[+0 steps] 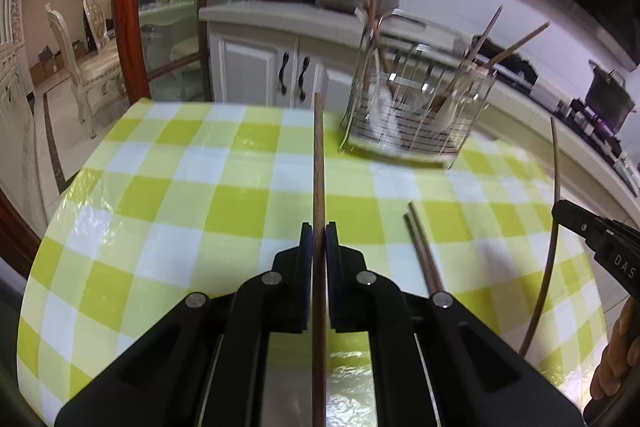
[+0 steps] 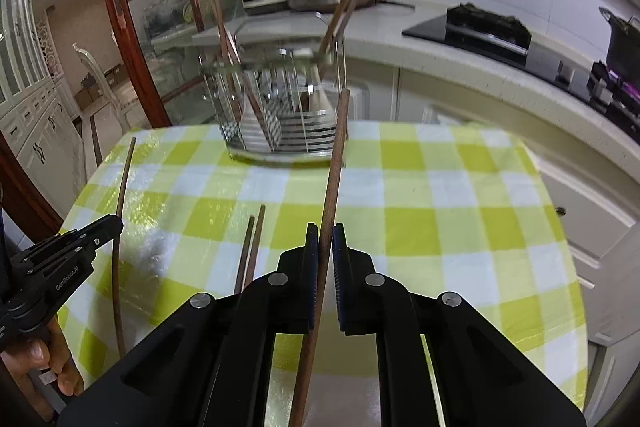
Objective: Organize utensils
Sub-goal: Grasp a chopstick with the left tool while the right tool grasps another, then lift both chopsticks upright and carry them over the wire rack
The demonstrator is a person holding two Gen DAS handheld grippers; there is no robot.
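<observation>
Left hand-held gripper (image 1: 319, 239) clamped on one brown chopstick (image 1: 319, 163), pointing forward above the checked surface (image 1: 168, 187). Right hand-held gripper (image 2: 326, 241) likewise closed on a second chopstick (image 2: 335, 163), its tip reaching toward the wire utensil holder (image 2: 280, 107) at the surface's far edge. Holder already carries several chopsticks, leaning. Two more chopsticks (image 2: 250, 251) lie flat side by side between both grippers.

Black tools (image 1: 319, 243), blue pads (image 2: 339, 255), silver screws, seemingly bare fingers (image 2: 66, 381).
</observation>
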